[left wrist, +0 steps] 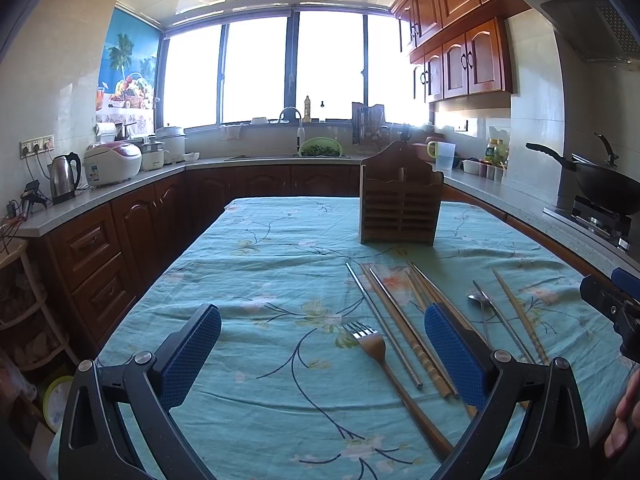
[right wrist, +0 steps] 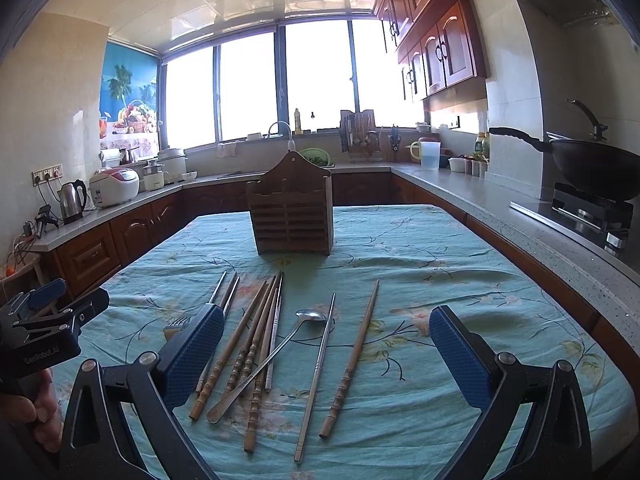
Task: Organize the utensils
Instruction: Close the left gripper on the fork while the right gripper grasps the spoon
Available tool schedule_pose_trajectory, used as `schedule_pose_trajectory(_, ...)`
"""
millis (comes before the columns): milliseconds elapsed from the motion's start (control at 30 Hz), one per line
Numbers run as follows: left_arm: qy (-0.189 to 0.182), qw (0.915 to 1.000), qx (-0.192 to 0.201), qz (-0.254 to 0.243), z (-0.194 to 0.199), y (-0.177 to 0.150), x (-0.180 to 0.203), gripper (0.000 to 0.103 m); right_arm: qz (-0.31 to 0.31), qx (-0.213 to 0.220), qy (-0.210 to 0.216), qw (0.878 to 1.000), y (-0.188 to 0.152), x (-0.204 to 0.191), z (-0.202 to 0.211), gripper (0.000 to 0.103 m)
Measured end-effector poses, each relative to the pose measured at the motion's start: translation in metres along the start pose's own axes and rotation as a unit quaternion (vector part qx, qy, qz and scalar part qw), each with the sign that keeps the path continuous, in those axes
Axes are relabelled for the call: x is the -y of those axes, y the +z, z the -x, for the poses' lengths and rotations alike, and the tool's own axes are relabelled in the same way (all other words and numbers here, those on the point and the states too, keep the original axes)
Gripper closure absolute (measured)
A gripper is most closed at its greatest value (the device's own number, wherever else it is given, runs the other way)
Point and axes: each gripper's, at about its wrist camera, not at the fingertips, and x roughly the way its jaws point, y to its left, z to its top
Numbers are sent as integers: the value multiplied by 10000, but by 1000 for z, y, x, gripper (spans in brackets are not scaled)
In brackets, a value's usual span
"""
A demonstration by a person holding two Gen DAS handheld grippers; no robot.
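The utensils lie in a loose row on the teal tablecloth (right wrist: 400,264), toward its near edge, handles pointing at me. From my right wrist view I count a bundle of wooden chopsticks (right wrist: 248,344) overlapping one another, a metal spoon (right wrist: 310,315) laid slantwise across them, one metal chopstick (right wrist: 316,376) just beside it, and a lone wooden chopstick (right wrist: 352,360) a little apart toward the right edge. A fork (left wrist: 366,340) with a wooden handle sits at the left end of the row; a metal chopstick pair (left wrist: 384,320) lies next to it.

All of it looks light and stiff. The metal sticks I judge slippery and thin, lying flat on soft cloth, so I would pinch near the middle and expect the cloth to bunch. The turned wooden ones should give better purchase at the ridged ends. The spoon has to come off the bundle first, I think.

Beyond them, toward the far edge and well apart, stands the wooden holder (right wrist: 292,216), upright; I cannot make out from here how its inside is divided.

My right gripper (right wrist: 326,344) hovers over the row with its pads spread wide, nothing between them. My left gripper (left wrist: 322,344) is likewise spread and empty, above the fork.
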Motion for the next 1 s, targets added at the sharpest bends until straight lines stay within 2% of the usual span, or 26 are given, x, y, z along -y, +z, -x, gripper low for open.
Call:
schedule_pose_trajectory(333, -128, 9993, -255, 237, -12, 5, -9, 1, 5, -121, 79, 9999, 4, 0, -7, 0)
schedule_pose_trajectory(667, -554, 9914, -992, 650, -46, 18, -27, 9, -160, -448, 360, 9982, 9, 4, -24, 2)
schedule_pose_trajectory(800, -853, 9830, -1412, 805, -66, 24, -31, 20, -369, -787, 691, 9938, 12, 6, -39, 18)
schedule_pose_trajectory(967, -1110, 9700, -1944, 949, -94, 29, -34, 36, -830, -1439, 1122, 9797, 10, 12, -71, 57)
schedule_pose_trajectory(1000, -1163, 9672, -2037, 975, -100, 30, -35, 42, -912, -1565, 1196, 9762, 9, 13, -77, 60)
